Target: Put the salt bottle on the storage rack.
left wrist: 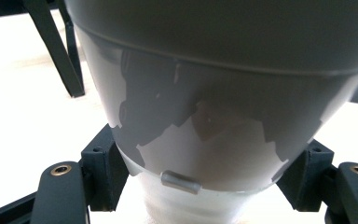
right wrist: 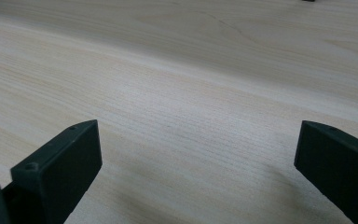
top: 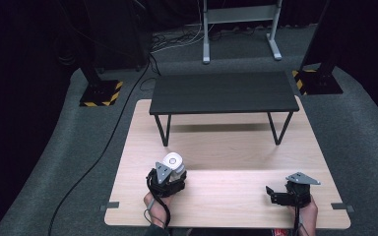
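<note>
This is looking like a recording lab or studio rather than a home. A bare light-wood desk point(top: 216, 147) is sitting on grey carpet point(top: 69, 162), ringed by black drapes. 2 stand bases with yellow-black hazard tape point(top: 101, 93) are flanking it, cables point(top: 98, 152) are trailing across the floor, and a metal frame point(top: 241, 29) is standing behind.

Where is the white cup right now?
In the high view the white cup sits between the left gripper's jaws, near the table's front left, in front of the small black bench.
</note>
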`<state>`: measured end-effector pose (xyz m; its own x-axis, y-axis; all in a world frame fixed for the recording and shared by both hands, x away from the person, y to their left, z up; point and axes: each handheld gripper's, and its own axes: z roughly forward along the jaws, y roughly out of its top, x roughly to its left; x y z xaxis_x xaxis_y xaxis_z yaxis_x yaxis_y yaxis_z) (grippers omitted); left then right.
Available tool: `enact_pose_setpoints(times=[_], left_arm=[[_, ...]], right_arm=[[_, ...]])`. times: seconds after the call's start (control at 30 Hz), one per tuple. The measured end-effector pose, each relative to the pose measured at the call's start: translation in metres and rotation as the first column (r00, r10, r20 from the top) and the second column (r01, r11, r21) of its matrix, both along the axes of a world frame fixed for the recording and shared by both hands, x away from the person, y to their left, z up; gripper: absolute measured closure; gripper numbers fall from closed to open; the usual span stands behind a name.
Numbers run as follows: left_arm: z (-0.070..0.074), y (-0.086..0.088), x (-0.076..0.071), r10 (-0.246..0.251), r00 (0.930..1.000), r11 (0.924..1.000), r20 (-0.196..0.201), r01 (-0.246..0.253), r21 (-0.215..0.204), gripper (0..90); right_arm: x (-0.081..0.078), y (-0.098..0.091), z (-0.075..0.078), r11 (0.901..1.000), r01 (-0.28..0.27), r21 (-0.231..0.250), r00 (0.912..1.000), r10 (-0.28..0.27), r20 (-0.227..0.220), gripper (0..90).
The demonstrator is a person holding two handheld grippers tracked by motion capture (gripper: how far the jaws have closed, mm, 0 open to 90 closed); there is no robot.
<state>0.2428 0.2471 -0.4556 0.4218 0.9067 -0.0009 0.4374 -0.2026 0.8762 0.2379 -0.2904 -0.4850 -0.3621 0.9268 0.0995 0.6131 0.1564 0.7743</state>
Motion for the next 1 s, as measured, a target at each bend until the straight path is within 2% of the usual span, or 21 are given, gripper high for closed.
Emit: enact_pose_setpoints(times=[0.7, 1.0], left_arm=[[0.019, -0.002, -0.001, -0.028, 0.9994, 0.9996, 0.022, 0.028, 0.003, 28.2], [0.030, -0.003, 0.003, -0.049, 0.9980, 0.9988, 0.040, 0.049, 0.008, 28.2]], right_arm=[[0.001, -0.001, 0.000, 1.0000, -0.002, 0.001, 1.0000, 0.002, -0.002, 0.0], [0.001, -0.001, 0.000, 1.0000, -0.002, 0.002, 1.0000, 0.002, -0.003, 0.0]])
